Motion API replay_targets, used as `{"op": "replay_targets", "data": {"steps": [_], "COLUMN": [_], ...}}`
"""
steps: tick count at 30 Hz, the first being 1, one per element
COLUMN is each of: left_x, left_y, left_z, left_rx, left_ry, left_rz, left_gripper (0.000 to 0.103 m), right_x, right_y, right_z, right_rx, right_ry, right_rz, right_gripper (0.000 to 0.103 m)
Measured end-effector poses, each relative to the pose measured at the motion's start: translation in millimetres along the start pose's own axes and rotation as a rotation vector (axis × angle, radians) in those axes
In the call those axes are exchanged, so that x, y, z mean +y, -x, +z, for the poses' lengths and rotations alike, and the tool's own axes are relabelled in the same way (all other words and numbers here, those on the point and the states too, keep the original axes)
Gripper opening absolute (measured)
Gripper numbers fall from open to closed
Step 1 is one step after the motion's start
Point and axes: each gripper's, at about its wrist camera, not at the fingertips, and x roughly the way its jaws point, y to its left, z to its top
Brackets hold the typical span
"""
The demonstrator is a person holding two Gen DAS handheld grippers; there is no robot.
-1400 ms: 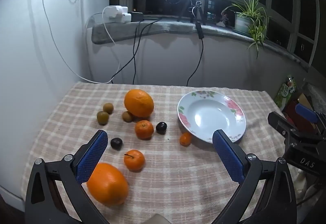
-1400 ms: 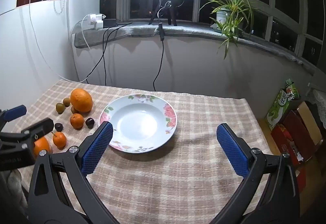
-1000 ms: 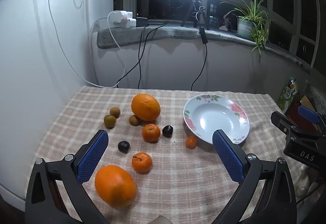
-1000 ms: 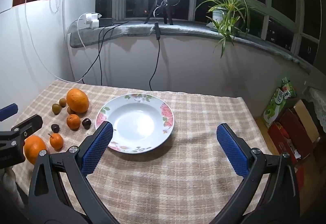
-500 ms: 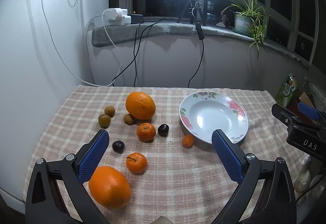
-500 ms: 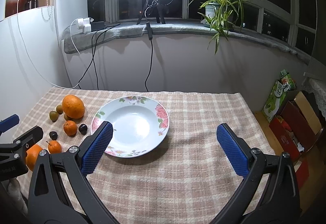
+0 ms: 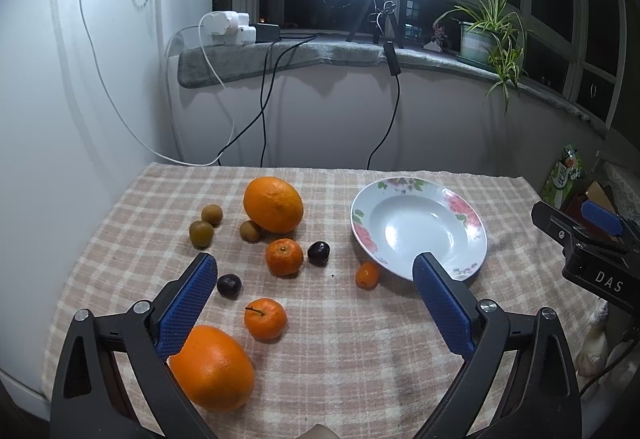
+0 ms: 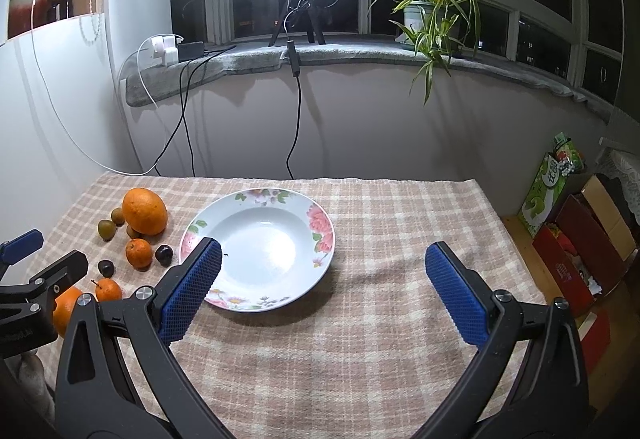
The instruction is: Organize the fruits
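Left gripper [image 7: 316, 303] and right gripper [image 8: 320, 293]: black frames, blue textured finger pads, silver screws; "DAS" lettering.

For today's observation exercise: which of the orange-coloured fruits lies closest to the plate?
The tiny orange fruit, the smallest of them, right beside the near-left rim of the floral plate. The oranges and mandarins all sit further left.

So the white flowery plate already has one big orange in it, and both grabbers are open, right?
Not quite. The white flowered plate is empty; the right wrist view shows it. The two big oranges lie on the checked cloth. The left gripper and right gripper are both open.
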Motion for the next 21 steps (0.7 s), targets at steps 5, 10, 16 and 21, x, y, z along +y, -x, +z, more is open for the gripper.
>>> {"op": "replay_targets", "data": {"steps": [5, 10, 16, 21], "left_x": [-0.4, 2.0, 6.4, 9.4], "left_y": [-0.5, 1.9, 2.2, 2.9], "left_z": [-1.9, -1.2, -0.9, -1.7], "left_rx": [0.008, 0.001, -0.002, -0.001], "left_ry": [-0.004, 0.001, 0.009, 0.015], "left_rz": [0.0, -0.001, 0.001, 0.003], "left_gripper": [0.098, 0.098, 0.098, 0.097], "right_x": [1.1, 3.9, 9.3, 12.7], "right_y": [0.5, 1.9, 2.8, 1.9], "right_z": [-1.2, -2.2, -1.5, -0.5], "right_rx": [0.001, 0.001, 0.004, 0.007], "right_ry": [0.002, 0.005, 0.014, 0.02], "right_rz": [0.006, 0.014, 0.031, 0.047], "right_gripper": [0.103, 0.103, 0.103, 0.103]}}
